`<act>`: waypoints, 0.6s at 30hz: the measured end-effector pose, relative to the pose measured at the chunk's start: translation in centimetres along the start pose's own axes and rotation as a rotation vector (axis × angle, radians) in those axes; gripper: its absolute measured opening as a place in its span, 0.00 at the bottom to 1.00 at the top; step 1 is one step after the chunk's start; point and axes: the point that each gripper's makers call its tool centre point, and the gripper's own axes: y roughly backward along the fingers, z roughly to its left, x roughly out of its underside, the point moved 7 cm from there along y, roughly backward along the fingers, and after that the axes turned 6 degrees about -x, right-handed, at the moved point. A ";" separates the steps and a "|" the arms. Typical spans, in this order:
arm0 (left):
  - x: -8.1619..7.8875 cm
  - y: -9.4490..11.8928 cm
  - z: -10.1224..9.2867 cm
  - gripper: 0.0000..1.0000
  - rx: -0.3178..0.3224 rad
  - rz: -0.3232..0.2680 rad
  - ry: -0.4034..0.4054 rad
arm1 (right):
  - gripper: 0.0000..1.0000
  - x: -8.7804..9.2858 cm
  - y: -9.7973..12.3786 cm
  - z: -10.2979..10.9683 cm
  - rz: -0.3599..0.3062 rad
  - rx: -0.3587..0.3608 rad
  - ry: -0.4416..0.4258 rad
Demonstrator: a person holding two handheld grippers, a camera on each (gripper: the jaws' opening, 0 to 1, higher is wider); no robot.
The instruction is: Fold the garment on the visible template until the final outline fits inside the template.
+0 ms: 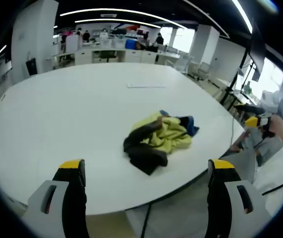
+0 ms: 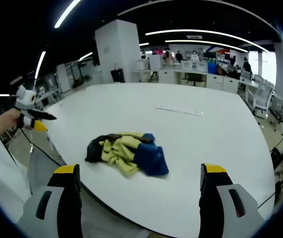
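Note:
A crumpled garment [image 1: 159, 141] in yellow, black and blue lies in a heap on the big white table [image 1: 72, 114], near its edge. My left gripper [image 1: 146, 167] hovers short of it, open, nothing between its yellow-tipped jaws. In the right gripper view the same garment [image 2: 126, 151] shows its blue part towards the right. My right gripper [image 2: 139, 171] is open too and holds nothing. Each gripper stands off the table edge on an opposite side of the heap. The right gripper [image 1: 258, 122] comes into the left gripper view and the left gripper [image 2: 30, 113] into the right one, each held by a hand.
A thin white strip [image 1: 145, 86] lies flat on the table beyond the garment, also seen as the strip [image 2: 178, 110]. The table edge [image 2: 131, 213] curves close in front of the jaws. Desks, chairs and people [image 1: 106, 39] stand far behind. Cables hang by the table edge [image 1: 233, 134].

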 end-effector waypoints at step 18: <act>0.3 0.0 -0.1 0.99 0.002 0.008 -0.001 | 1.00 0.1 0.0 0.0 -0.002 0.001 -0.005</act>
